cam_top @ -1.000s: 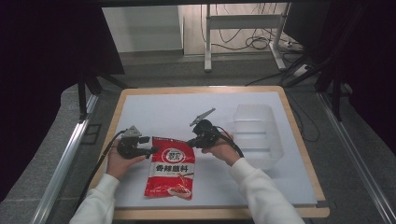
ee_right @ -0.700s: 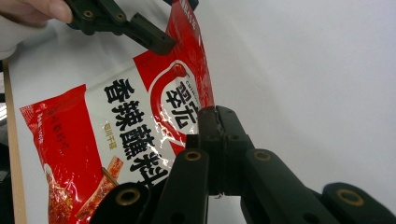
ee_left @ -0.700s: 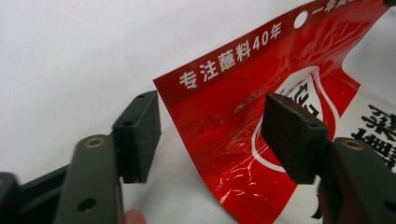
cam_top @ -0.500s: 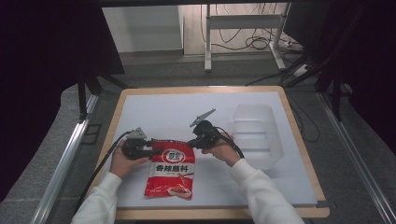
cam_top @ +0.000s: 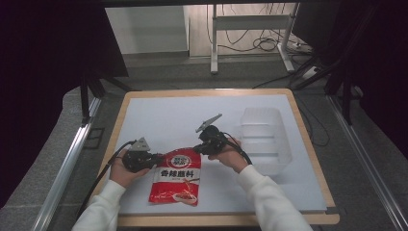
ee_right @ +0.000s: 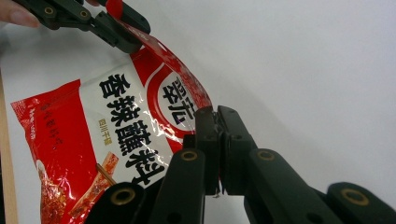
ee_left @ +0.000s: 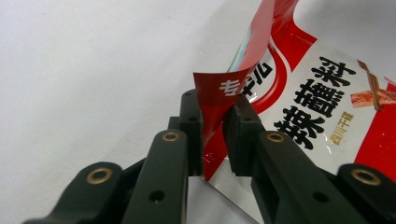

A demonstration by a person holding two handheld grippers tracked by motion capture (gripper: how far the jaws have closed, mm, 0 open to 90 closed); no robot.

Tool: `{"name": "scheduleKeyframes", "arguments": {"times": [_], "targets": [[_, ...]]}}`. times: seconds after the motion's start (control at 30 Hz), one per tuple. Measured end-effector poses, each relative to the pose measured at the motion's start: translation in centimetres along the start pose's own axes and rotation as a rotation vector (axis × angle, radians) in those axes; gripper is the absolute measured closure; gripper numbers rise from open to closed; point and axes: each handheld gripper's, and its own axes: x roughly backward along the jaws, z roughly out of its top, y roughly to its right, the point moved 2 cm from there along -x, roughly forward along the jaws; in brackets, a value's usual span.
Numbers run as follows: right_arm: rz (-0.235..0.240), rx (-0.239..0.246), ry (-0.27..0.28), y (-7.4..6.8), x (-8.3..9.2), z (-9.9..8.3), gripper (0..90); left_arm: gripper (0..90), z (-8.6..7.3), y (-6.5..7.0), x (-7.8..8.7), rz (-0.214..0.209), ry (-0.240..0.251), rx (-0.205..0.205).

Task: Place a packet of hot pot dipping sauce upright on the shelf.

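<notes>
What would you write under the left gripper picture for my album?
The left gripper pinches a top corner of the red seasoning packet above the white table.

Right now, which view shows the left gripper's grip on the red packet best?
Left gripper view: the left gripper pinches the red packet corner. Right gripper view shows that grip far off; high view shows it tiny.

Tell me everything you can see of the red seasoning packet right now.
The red seasoning packet is a glossy, flat film pouch with a white panel, black Chinese characters and a food picture. It lies on the white table, long side running toward the person. Its far edge is lifted and curled: the left gripper pinches one top corner, the right gripper the other. Nothing else touches it.
</notes>
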Motion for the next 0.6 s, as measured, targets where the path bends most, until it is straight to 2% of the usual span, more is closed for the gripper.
{"name": "scheduleKeyframes", "arguments": {"times": [0.17, 0.2, 0.23, 0.27, 0.33, 0.43, 0.47, 0.6], "targets": [[-0.012, 0.001, -0.002, 0.2, -0.1, 0.0, 78.8, 82.3, 0.0, 0.1, 0.0, -0.004, -0.001, -0.011], [-0.018, 0.004, 0.001, 0.2, -0.2, 0.1, 71.2, 82.6, 0.0, 0.2, 0.0, -0.004, -0.001, -0.013], [-0.018, 0.004, 0.001, 0.2, -0.2, 0.1, 71.2, 82.6, 0.0, 0.2, 0.0, -0.004, -0.001, -0.016], [-0.031, 0.012, 0.008, 0.2, -0.1, 0.2, 63.3, 82.9, 0.0, 0.2, 0.0, -0.004, -0.001, -0.019], [-0.048, 0.020, 0.010, 0.1, 0.1, 0.5, 58.7, 83.1, 0.0, 0.2, 0.0, -0.005, -0.001, -0.023], [-0.054, 0.032, 0.011, 0.0, 0.1, 1.0, 56.2, 83.2, 0.0, 0.2, 0.1, -0.006, 0.000, -0.025], [-0.049, 0.054, -0.004, -0.2, -0.1, 1.5, 54.8, 83.3, 0.0, 0.2, 0.1, -0.004, 0.001, -0.029], [-0.027, 0.071, -0.044, -0.6, -0.9, 2.2, 54.4, 83.4, 0.0, 0.2, 0.1, -0.002, 0.000, -0.032]]}}
